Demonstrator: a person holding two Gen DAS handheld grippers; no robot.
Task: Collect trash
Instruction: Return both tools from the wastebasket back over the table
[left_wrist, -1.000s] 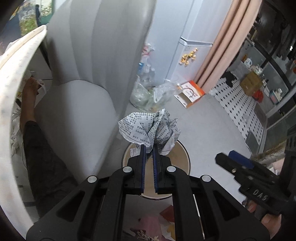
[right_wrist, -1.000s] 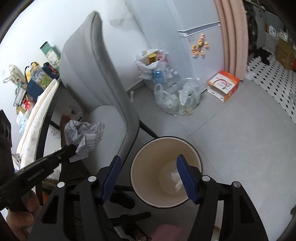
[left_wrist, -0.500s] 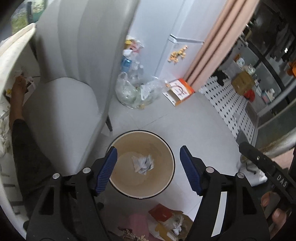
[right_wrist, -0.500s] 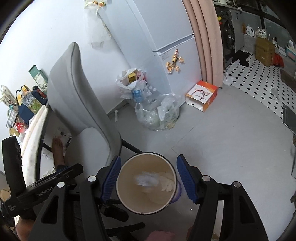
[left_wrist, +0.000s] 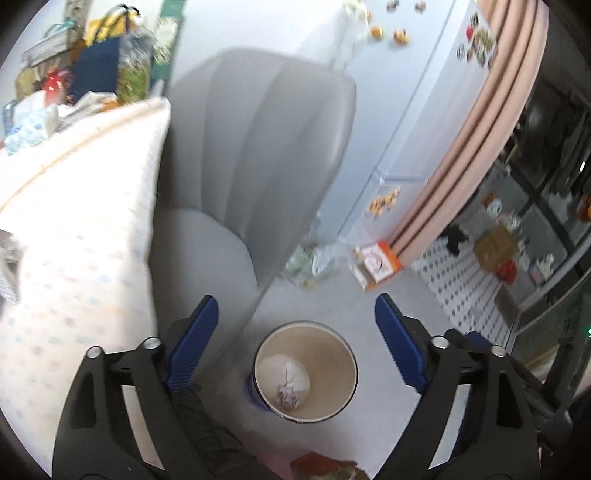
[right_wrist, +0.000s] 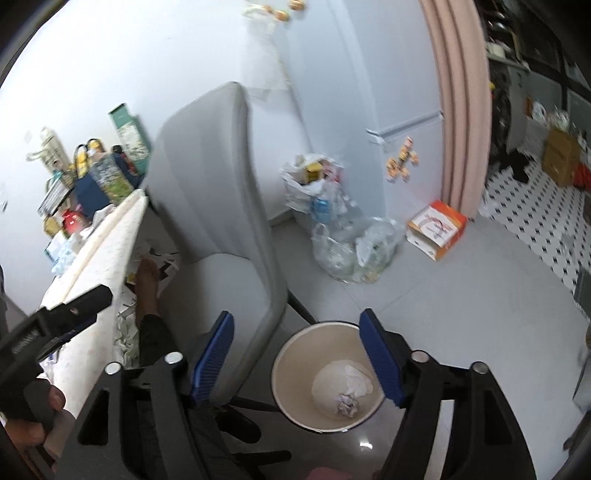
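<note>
Left gripper (left_wrist: 295, 334): fingers wide apart, nothing between them. Right gripper (right_wrist: 297, 356): fingers also spread wide, empty.

Waste bin (left_wrist: 349, 363), round, tan inside, stands on the grey floor below and just beyond the left fingertips, roughly centred in the gap. In the right wrist view the same bin (right_wrist: 282, 363) sits between the fingers, closer to the right-hand one. Crumpled newspaper ball (left_wrist: 288, 398) lies at the bin's bottom, resting against a white wad or liner (left_wrist: 291, 373); which of the two, cannot tell.

Grey upholstered chair (left_wrist: 255, 155) beyond the left-hand finger; table edge (left_wrist: 74, 236) with a pale speckled cover further to that side. Paper scraps (right_wrist: 127, 334) litter the floor under the table, beside the person's bare foot (right_wrist: 146, 278).

Handling judgement: crumpled paper is light, soft, springy, not fragile. Pinch any protruding fold through the bulk; a gentle squeeze should hold. Loose flat scraps look harder, thin against the floor, likely need an edge lifted first.

Bottle-filled plastic bags (right_wrist: 351, 243) well ahead of both fingertips.
</note>
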